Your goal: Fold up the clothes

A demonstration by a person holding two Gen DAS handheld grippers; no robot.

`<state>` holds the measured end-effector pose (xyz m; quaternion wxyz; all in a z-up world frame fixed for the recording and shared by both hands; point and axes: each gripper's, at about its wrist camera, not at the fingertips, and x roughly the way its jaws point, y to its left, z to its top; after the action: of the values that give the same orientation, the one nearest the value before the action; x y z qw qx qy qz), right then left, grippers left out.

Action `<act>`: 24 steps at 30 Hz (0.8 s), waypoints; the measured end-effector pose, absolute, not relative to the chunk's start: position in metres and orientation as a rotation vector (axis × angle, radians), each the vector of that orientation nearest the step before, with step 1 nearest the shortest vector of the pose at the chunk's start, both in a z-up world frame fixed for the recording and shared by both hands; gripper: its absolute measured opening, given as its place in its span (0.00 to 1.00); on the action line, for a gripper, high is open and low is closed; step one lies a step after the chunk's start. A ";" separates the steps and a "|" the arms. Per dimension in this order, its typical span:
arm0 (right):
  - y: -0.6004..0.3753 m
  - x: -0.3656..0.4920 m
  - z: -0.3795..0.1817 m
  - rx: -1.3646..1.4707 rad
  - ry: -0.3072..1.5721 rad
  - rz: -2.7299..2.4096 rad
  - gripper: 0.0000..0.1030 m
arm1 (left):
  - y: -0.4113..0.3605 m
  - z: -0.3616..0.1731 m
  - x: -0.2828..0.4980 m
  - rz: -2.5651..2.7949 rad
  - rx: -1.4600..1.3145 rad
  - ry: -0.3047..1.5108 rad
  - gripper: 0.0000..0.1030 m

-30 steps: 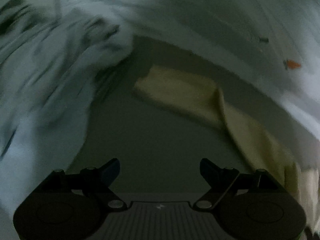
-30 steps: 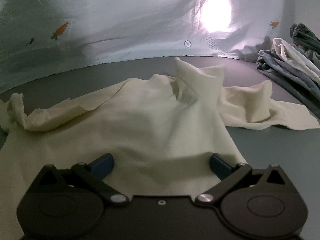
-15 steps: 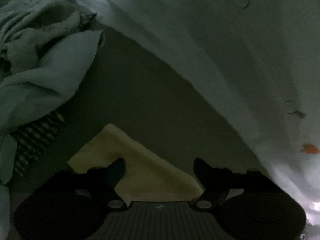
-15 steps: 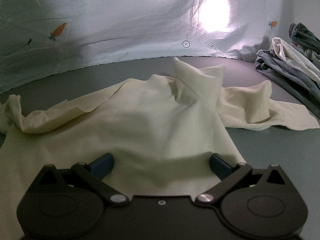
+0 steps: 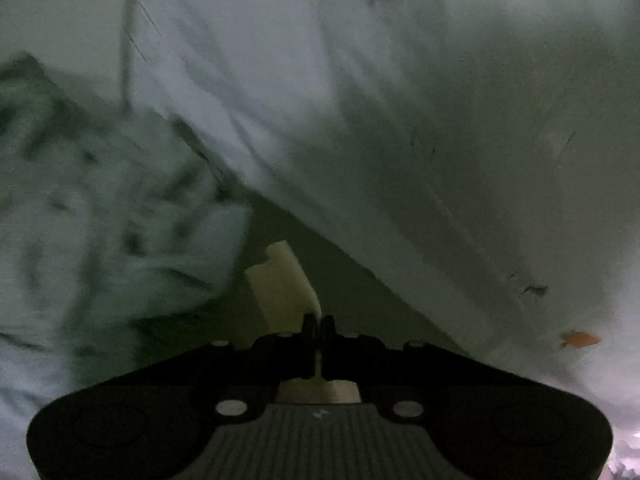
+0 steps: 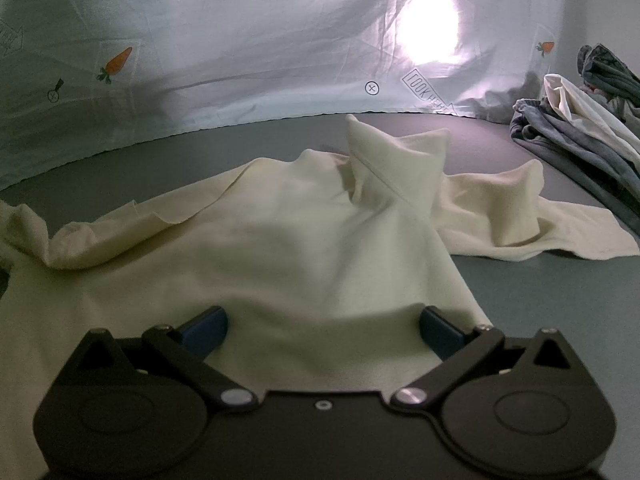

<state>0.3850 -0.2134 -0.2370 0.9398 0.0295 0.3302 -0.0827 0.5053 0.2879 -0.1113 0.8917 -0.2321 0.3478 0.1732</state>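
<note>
Left wrist view: left tongs [image 5: 318,326] pinched tight on a corner of the pale-yellow cotton garment [image 5: 282,284], likely to carry a fold. Right wrist view: right tongs [image 6: 322,326] gape wide, empty, above that garment, spread on the grey table [image 6: 540,304].

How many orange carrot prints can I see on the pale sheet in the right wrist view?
2: one large carrot print at upper left of the sheet, one small at far right. Folds may hide others.
</note>
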 end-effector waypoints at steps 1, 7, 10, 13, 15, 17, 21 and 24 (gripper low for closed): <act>-0.213 0.385 -0.237 0.061 0.674 -0.169 1.00 | 0.288 -0.104 0.486 0.374 -0.466 0.705 0.01; -0.214 0.385 -0.237 0.065 0.674 -0.169 1.00 | 0.272 -0.126 0.385 0.437 -0.263 0.775 0.02; -0.214 0.385 -0.237 0.064 0.678 -0.169 1.00 | 0.275 -0.170 0.350 0.477 -0.270 0.910 0.03; -0.215 0.390 -0.233 0.064 0.714 -0.161 1.00 | 0.282 -0.199 0.324 0.488 -0.304 0.995 0.11; -0.218 0.396 -0.228 0.074 0.762 -0.147 1.00 | 0.286 -0.199 0.311 0.497 -0.304 0.993 0.11; -0.221 0.401 -0.223 0.089 0.800 -0.122 0.97 | 0.287 -0.191 0.301 0.498 -0.298 0.962 0.14; -0.221 0.398 -0.206 0.163 0.757 -0.040 0.54 | 0.298 -0.179 0.290 0.507 -0.322 0.901 0.25; -0.209 0.399 -0.197 0.176 0.721 0.044 0.38 | 0.311 -0.183 0.290 0.533 -0.357 0.892 0.29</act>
<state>0.3986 -0.2095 -0.1967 0.9317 0.0861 0.3521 0.0215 0.2899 0.3106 -0.1833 0.8529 -0.1696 0.4237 0.2534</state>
